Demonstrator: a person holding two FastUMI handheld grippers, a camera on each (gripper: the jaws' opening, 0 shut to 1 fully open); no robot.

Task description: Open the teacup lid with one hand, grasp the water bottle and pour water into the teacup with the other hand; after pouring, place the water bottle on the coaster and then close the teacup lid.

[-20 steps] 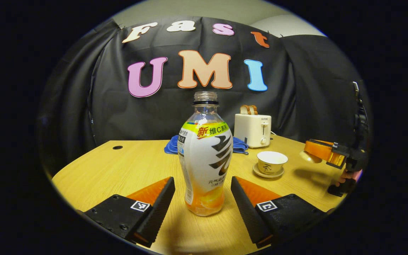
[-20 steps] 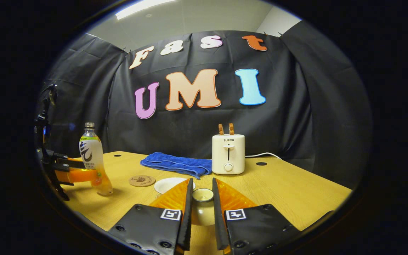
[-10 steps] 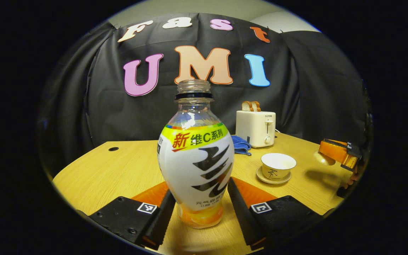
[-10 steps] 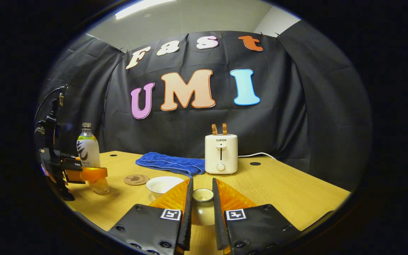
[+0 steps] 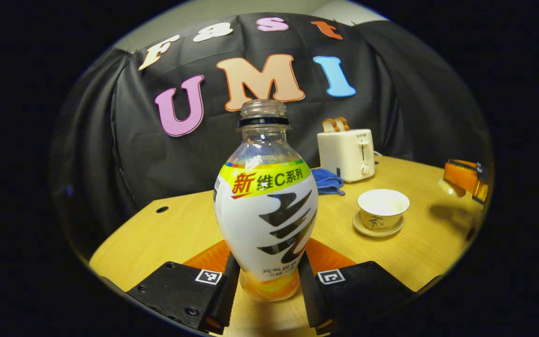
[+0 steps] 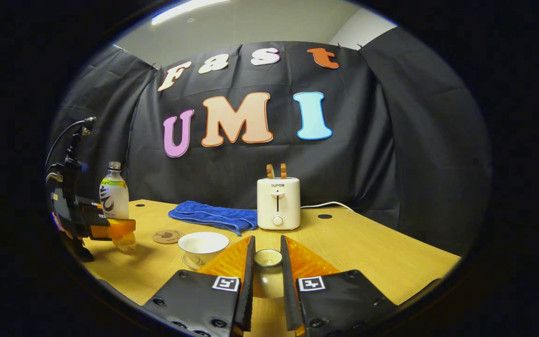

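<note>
Wooden table (image 5: 194, 224) carries the open cup (image 5: 382, 208); left tool (image 5: 265, 281) has now clamped the bottle (image 5: 265, 206). Right gripper view adds coaster (image 6: 167, 236) and right tool (image 6: 266, 274) gripping the lid (image 6: 267, 271).

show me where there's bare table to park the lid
Free: the tabletop right of the toaster, out to the edge. Crowded: the left side, where coaster, teacup, bottle and blue towel cluster. Right tongs hold the lid.
</note>
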